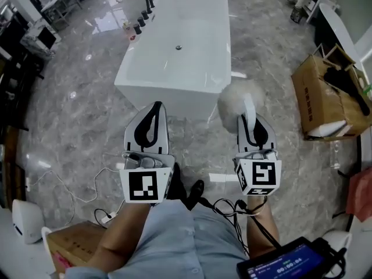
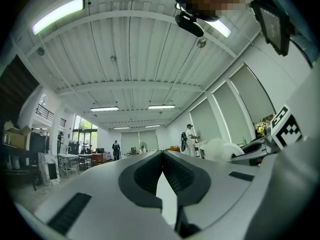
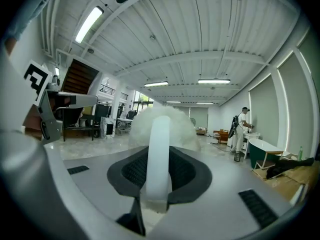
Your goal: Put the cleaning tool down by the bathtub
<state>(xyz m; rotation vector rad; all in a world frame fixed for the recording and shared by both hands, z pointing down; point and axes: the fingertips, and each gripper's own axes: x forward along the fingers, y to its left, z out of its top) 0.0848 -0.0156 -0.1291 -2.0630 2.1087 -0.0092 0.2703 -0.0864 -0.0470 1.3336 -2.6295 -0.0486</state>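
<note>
Lower right: right gripper (image 1: 250, 120) clamps the fluffy white plastic-handled cleaning tool (image 1: 235, 97); left gripper (image 2: 162, 154) pinched together, apparently empty; glossy white freestanding bathtub (image 1: 165, 95), upper centre.

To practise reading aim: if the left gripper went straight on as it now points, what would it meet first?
Probably the near end wall of the bathtub; the left gripper aims at it in the head view, though height is unclear.
</note>
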